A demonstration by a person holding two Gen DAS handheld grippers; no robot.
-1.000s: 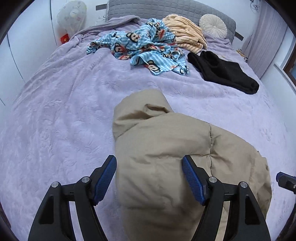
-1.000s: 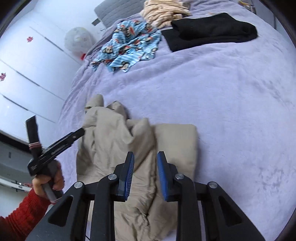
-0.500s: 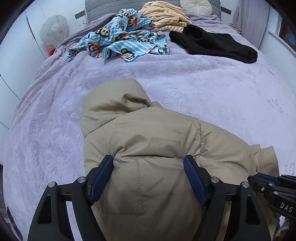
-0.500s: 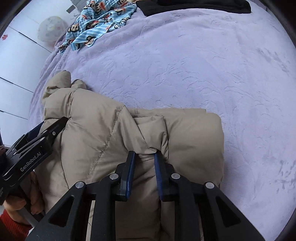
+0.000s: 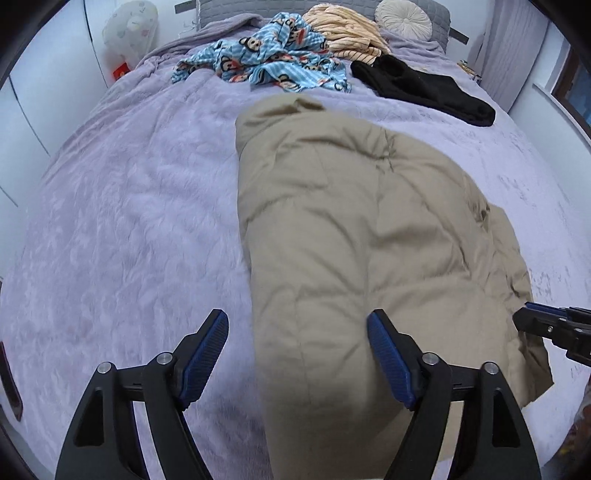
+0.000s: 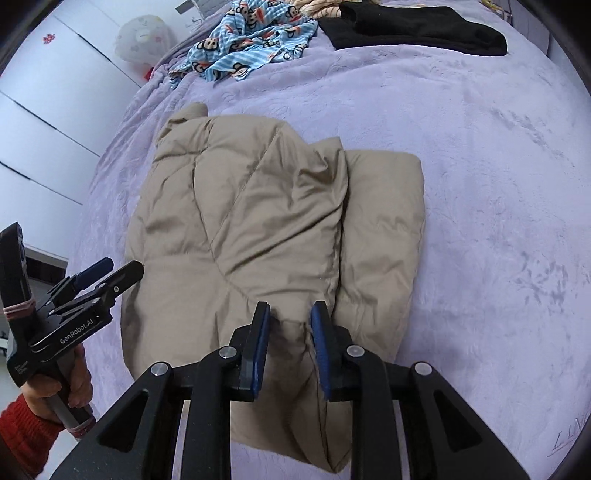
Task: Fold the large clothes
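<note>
The right gripper (image 6: 289, 345), partly spread, straddles a fold of the puffy beige quilted jacket (image 6: 266, 221) without pinching it. The left gripper (image 5: 297, 356) gapes wide, empty, over the jacket's left edge on the lilac plush bedspread (image 5: 122, 221). Beyond the fingers lies a black garment (image 6: 413, 29).

Bed (image 5: 129, 221) with plush lilac cover | tan puffer jacket (image 5: 369, 240) folded at the near middle | beyond jacket: blue monkey-print fabric (image 5: 266, 62) | right of that fabric: black garment (image 5: 424, 88) | behind it: striped cream blanket (image 5: 347, 33), round pillow (image 5: 402, 18)
</note>
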